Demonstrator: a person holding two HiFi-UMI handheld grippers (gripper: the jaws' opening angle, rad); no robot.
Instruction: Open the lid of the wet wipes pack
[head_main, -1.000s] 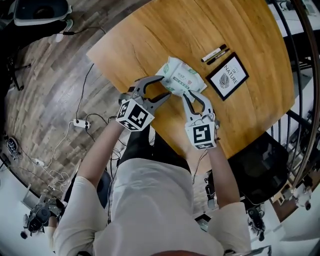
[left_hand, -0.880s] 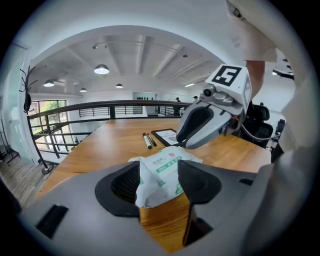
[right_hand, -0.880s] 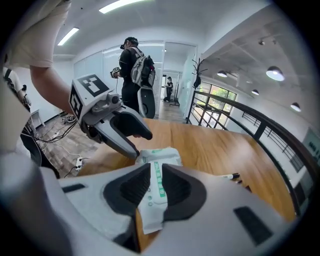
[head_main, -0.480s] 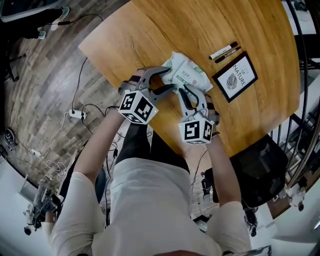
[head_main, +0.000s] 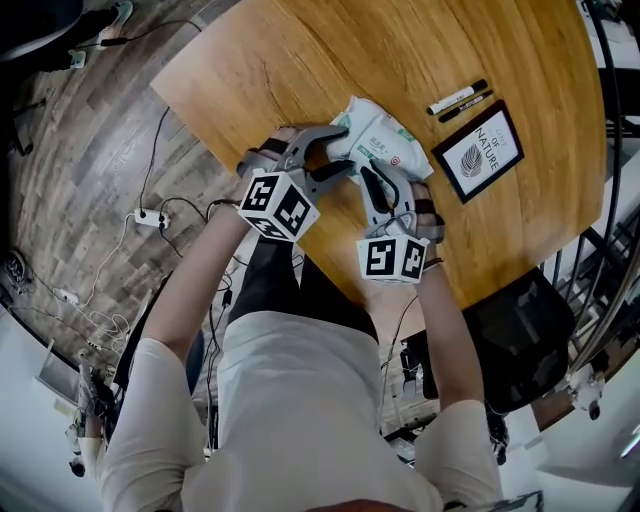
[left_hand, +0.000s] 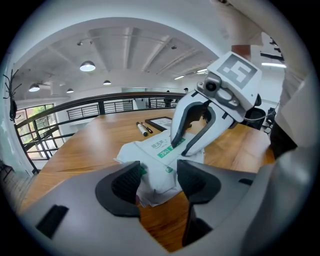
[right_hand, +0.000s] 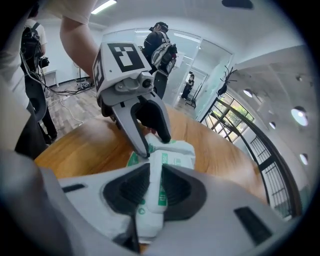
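Note:
The wet wipes pack (head_main: 385, 130), white with green print, lies on the wooden table (head_main: 300, 60) near its front edge. My left gripper (head_main: 345, 148) grips the pack's near-left end, which fills the gap between its pads (left_hand: 125, 182). My right gripper (head_main: 378, 178) comes in from the front and is shut on a raised white-and-green fold of the pack (right_hand: 172, 150). In the left gripper view the right gripper (left_hand: 180, 147) pinches the pack (left_hand: 160, 155) at its green label. In the right gripper view the left gripper (right_hand: 154, 144) straddles the pack's far end.
Two markers (head_main: 458, 97) and a framed card (head_main: 482, 152) lie on the table to the right of the pack. A black chair (head_main: 510, 330) stands at the table's right front. Cables and a power strip (head_main: 150, 218) lie on the floor at the left. People (right_hand: 162, 50) stand in the background.
Both grippers have stayed on the pack. The right gripper has shifted slightly left and closer in to the pack. The left gripper has barely moved.

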